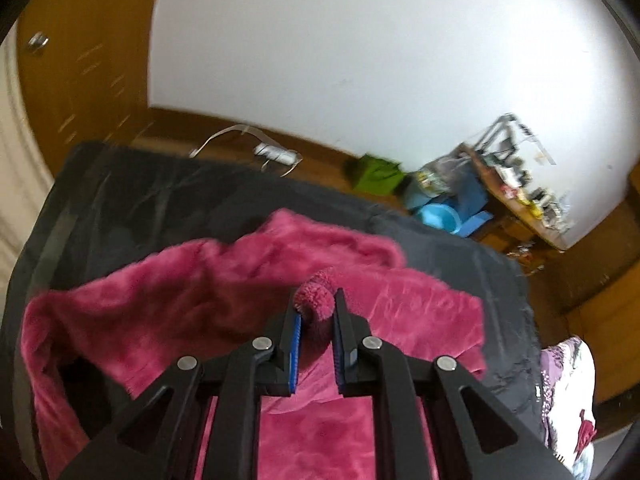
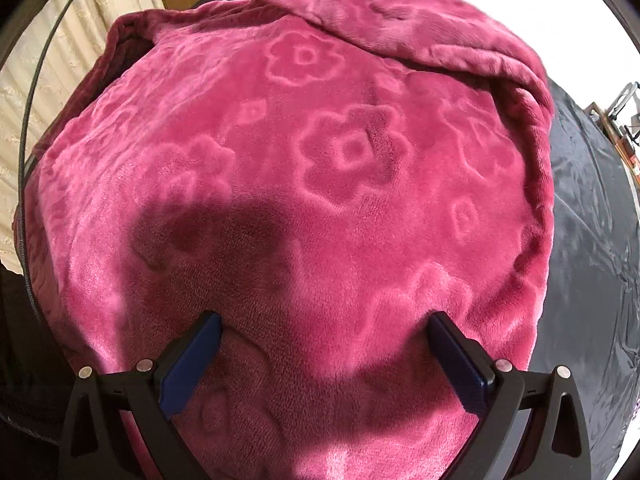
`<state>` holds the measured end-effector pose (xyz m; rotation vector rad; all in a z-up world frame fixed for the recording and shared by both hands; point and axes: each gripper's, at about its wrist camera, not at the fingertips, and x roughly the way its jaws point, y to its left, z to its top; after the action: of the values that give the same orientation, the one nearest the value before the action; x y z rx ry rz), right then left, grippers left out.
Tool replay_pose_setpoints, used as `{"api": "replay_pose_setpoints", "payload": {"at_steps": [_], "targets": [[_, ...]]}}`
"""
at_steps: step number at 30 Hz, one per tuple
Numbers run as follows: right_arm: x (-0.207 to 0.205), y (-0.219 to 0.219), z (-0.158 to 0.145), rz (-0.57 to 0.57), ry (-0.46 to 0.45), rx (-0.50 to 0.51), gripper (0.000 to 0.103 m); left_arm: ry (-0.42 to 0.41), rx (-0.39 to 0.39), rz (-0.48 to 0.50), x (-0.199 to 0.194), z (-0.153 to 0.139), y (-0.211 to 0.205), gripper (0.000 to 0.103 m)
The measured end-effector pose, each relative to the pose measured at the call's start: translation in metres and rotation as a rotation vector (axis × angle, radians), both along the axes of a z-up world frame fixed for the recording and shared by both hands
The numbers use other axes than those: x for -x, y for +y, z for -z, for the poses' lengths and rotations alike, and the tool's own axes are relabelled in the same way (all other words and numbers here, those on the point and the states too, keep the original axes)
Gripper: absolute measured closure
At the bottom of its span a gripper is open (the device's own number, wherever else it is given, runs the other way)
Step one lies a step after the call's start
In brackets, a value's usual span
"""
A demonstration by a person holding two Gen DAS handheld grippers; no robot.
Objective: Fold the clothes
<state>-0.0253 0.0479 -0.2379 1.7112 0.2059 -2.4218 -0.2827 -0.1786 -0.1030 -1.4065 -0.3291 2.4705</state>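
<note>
Your left gripper (image 1: 317, 304) pinches a bunched edge of the pink fleece garment (image 1: 248, 280); your right gripper (image 2: 324, 324) rests wide open on it, gripping nothing.

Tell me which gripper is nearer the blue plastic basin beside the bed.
Left. The left gripper, clamped on a fold of the pink fleece garment, faces the blue basin. The right gripper sits open over the garment; no basin shows there.

- Pretty bright daylight overall, blown-out white wall (image 1: 360, 40) in left wrist view
- Smeary motion blur there, esp. background clutter
- Sharper right view, dark shadow patch across pink fleece (image 2: 320, 184)
- Heavy fisheye bending, black vignette corners
</note>
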Motion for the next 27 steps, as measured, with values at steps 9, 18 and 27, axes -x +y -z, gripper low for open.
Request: {"api": "replay_pose_setpoints", "payload": {"at_steps": [9, 18, 27], "targets": [[0.002, 0.001, 0.0, 0.007, 0.006, 0.006, 0.0, -0.141, 0.053, -0.085, 0.02, 0.071, -0.027, 0.087], [0.006, 0.002, 0.0, 0.009, 0.01, 0.004, 0.0, -0.218, -0.107, -0.146, 0.013, 0.109, -0.051, 0.032], [0.006, 0.004, 0.0, -0.002, 0.012, 0.005, 0.0, -0.303, -0.208, -0.127, -0.013, 0.138, -0.046, 0.031]]}}
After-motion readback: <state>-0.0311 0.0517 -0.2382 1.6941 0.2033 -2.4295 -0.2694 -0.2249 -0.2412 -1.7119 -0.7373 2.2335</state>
